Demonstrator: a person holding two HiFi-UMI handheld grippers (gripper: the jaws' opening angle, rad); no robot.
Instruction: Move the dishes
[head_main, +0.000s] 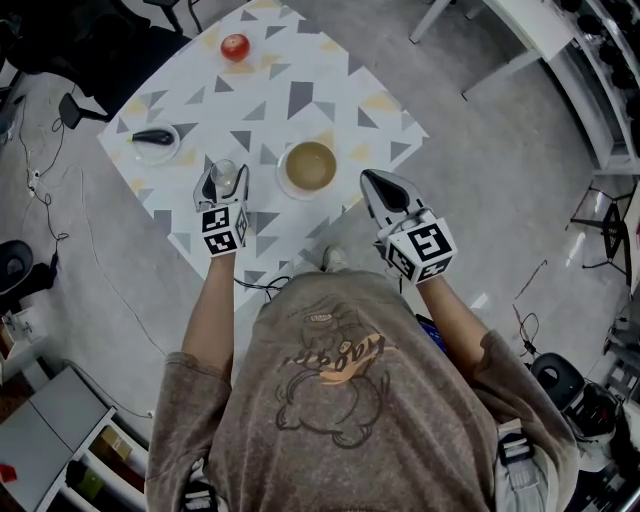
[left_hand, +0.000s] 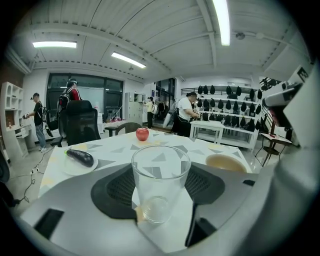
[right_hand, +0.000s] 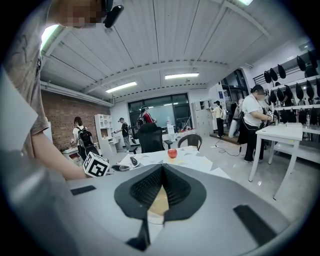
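A clear empty glass (head_main: 224, 174) stands upright on the patterned table (head_main: 300, 90) near its front edge. My left gripper (head_main: 224, 182) is shut on the glass (left_hand: 160, 182), with a black pad against each side of it. Just right of the glass sits a tan bowl (head_main: 308, 167), which also shows in the left gripper view (left_hand: 225, 162). My right gripper (head_main: 380, 183) hovers right of the bowl, past the table's edge. It is shut with its pads meeting at the tips (right_hand: 161, 170) and nothing between them.
A white plate holding a dark eggplant (head_main: 155, 140) lies at the table's left corner. A red apple (head_main: 235, 46) sits at the far side. A white table (head_main: 530, 30) stands at the back right. Cables and chair bases lie on the floor to the left.
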